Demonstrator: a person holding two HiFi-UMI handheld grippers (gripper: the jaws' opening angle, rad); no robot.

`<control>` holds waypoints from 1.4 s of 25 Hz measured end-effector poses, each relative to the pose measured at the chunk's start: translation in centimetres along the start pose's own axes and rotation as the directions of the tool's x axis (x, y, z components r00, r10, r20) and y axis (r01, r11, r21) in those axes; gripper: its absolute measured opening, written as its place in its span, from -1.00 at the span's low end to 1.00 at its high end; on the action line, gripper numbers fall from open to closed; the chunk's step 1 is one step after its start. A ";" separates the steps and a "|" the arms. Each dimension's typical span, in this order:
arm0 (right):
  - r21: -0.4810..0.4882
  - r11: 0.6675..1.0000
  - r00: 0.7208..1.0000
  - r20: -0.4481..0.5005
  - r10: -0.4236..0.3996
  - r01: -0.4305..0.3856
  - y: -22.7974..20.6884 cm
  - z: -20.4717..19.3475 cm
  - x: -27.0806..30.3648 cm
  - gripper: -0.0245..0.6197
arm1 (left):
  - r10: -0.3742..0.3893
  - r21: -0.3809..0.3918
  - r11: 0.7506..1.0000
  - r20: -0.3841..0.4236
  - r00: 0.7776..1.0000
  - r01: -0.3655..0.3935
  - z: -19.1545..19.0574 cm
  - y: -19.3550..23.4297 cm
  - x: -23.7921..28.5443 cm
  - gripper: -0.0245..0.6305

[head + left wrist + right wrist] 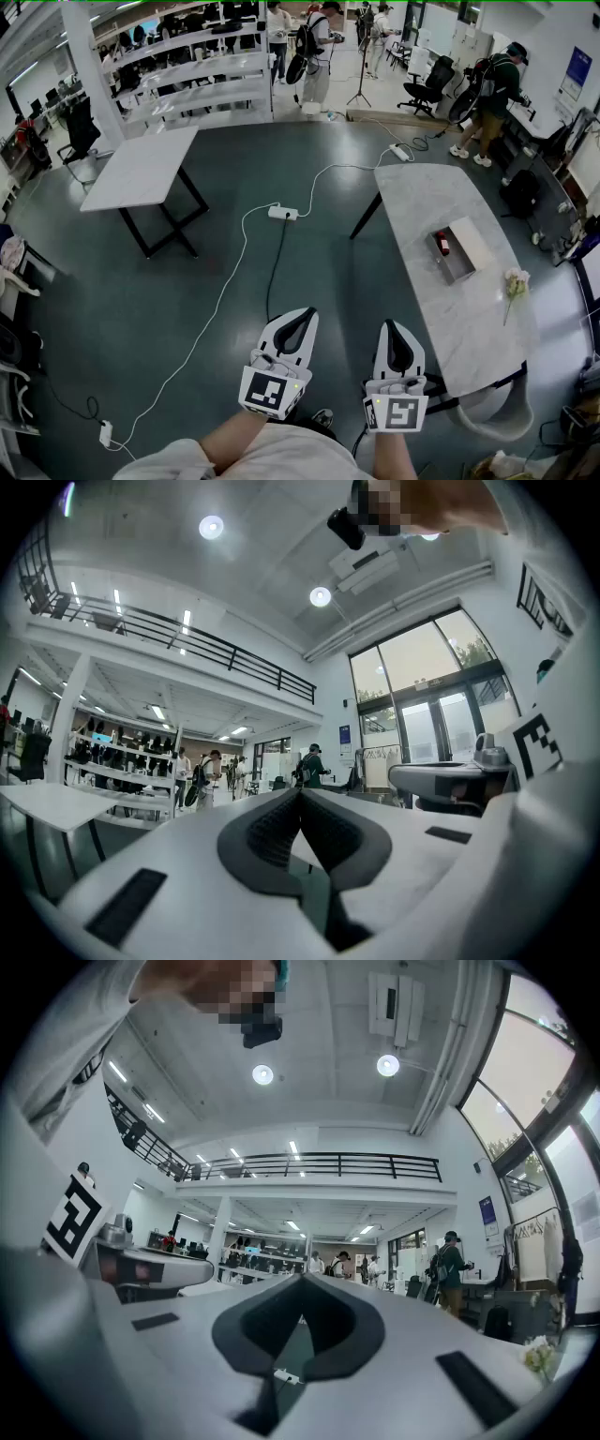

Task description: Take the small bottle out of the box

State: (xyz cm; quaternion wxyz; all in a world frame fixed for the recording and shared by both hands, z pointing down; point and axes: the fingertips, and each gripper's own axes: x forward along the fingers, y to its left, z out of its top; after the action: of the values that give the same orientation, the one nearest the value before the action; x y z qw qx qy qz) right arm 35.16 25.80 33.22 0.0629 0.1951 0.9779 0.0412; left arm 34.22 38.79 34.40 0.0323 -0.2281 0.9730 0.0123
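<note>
The reach has not started. The left gripper [298, 323] and right gripper [395, 330] are both closed and empty, near the person. What seems to be the small bottle [442, 244] lies in the box [459, 267] on the marble table [422, 192], far right. Next, the person needs to approach and open a gripper.
</note>
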 end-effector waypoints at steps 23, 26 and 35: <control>-0.001 0.995 0.995 -0.008 -0.097 0.097 1.0 -2.4 13.7 -0.84 | -0.192 -0.038 0.981 -0.034 0.981 0.190 -2.5 9.6 10.4 -0.85; 0.000 0.996 0.996 -0.017 -0.091 0.091 -0.6 -3.1 15.3 -0.84 | -0.191 -0.050 0.981 -0.056 0.980 0.188 -3.3 9.8 12.6 -0.85; 0.013 0.999 0.999 -0.003 -0.040 0.040 -8.5 -4.7 24.5 -0.84 | -0.163 -0.040 0.986 -0.056 0.985 0.161 -4.1 11.6 24.2 -0.85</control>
State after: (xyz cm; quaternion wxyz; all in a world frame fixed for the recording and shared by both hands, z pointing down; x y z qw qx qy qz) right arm 8.84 27.20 34.32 0.0613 0.1756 0.9820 0.0340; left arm 7.17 38.32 36.92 0.0003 -0.3071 0.9515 0.0200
